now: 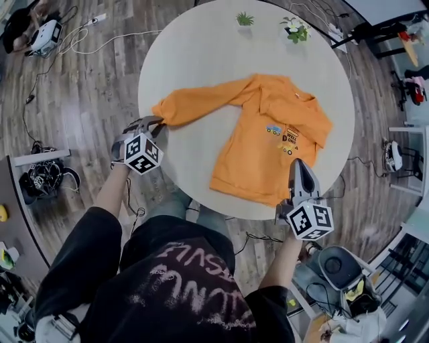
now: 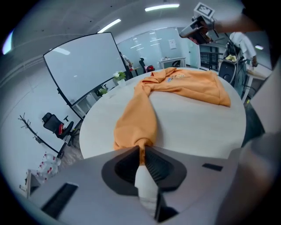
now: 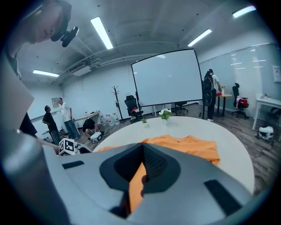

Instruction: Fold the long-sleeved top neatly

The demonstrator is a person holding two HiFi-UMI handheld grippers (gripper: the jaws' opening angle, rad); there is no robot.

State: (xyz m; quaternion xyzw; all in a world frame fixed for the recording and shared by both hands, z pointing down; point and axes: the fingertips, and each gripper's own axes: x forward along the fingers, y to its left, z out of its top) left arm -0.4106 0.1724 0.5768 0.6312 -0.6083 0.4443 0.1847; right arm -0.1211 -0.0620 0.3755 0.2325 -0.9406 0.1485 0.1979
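An orange long-sleeved top point(image 1: 268, 134) with a small printed chest patch lies flat on the round white table point(image 1: 201, 53). Its left sleeve point(image 1: 201, 104) stretches out toward the table's left edge. My left gripper point(image 1: 158, 121) sits at that edge, and in the left gripper view its jaws point(image 2: 141, 150) are pinched on the sleeve cuff point(image 2: 134, 132). My right gripper point(image 1: 299, 165) hovers over the top's near right hem, jaws together. In the right gripper view orange cloth point(image 3: 189, 147) shows through the slit; whether it pinches fabric I cannot tell. The right sleeve is hidden.
Two small potted plants point(image 1: 244, 19) point(image 1: 295, 29) stand at the table's far edge. Cables and gear point(image 1: 43, 177) lie on the wooden floor to the left, a stool point(image 1: 335, 264) at the near right. People point(image 3: 66, 114) and a whiteboard point(image 3: 169, 79) are beyond the table.
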